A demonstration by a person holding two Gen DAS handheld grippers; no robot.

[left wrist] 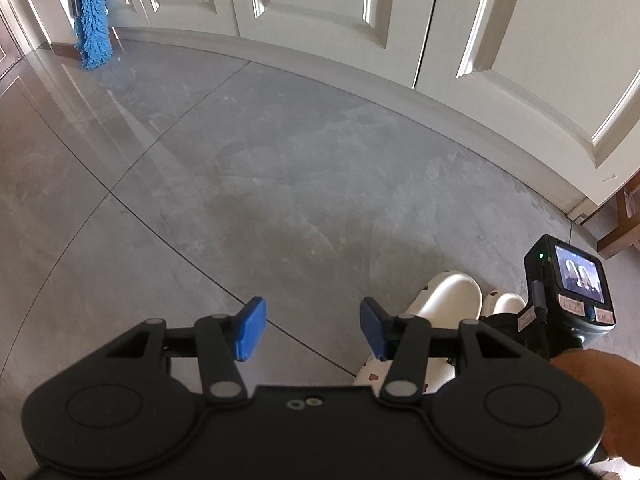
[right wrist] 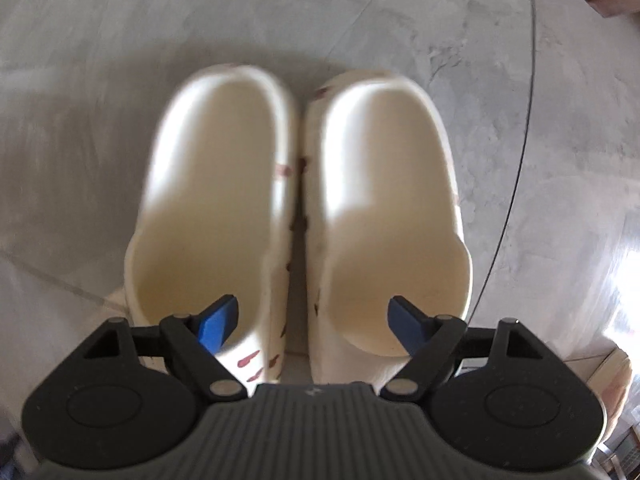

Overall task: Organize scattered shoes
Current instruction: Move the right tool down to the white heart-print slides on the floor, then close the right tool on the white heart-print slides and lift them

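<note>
**Slippers paired on the floor, both grippers empty**

Slippers of cream-white moulded foam, printed with small dark-red hearts, lie side by side on the grey polished stone-tile floor (right wrist: 100,80). In the right wrist view the left slipper (right wrist: 216,196) and the right slipper (right wrist: 384,200) run parallel, their inner walls just beside each other with only a thin dark gap between, open footbeds facing up. They look deliberately matched as a pair rather than scattered, which suggests this part of the tidying is about done.

The right gripper (right wrist: 314,322) points steeply down over the near ends of the pair. Its jaws stand wide, one blue pad (right wrist: 218,322) over the left slipper's footbed and the other over the right slipper's, so the span straddles the two inner walls. Neither pad visibly presses on foam, and the picture is slightly blurred, so contact cannot be ruled out entirely. Straddling both inner walls would let one squeeze lift or nudge the two together; equally it may just have let them go.

The left gripper (left wrist: 312,330) hangs over bare floor to the left of the slippers, about half open with nothing between its blue pads. From its camera the pair appears at the right, partly hidden behind the right-hand tool with its small lit screen (left wrist: 582,276) and a hand (left wrist: 600,400). Farther off, white panelled cabinet doors (left wrist: 332,4) run along the wall, and a fluffy blue microfibre duster (left wrist: 93,18) leans at the far left.
</note>
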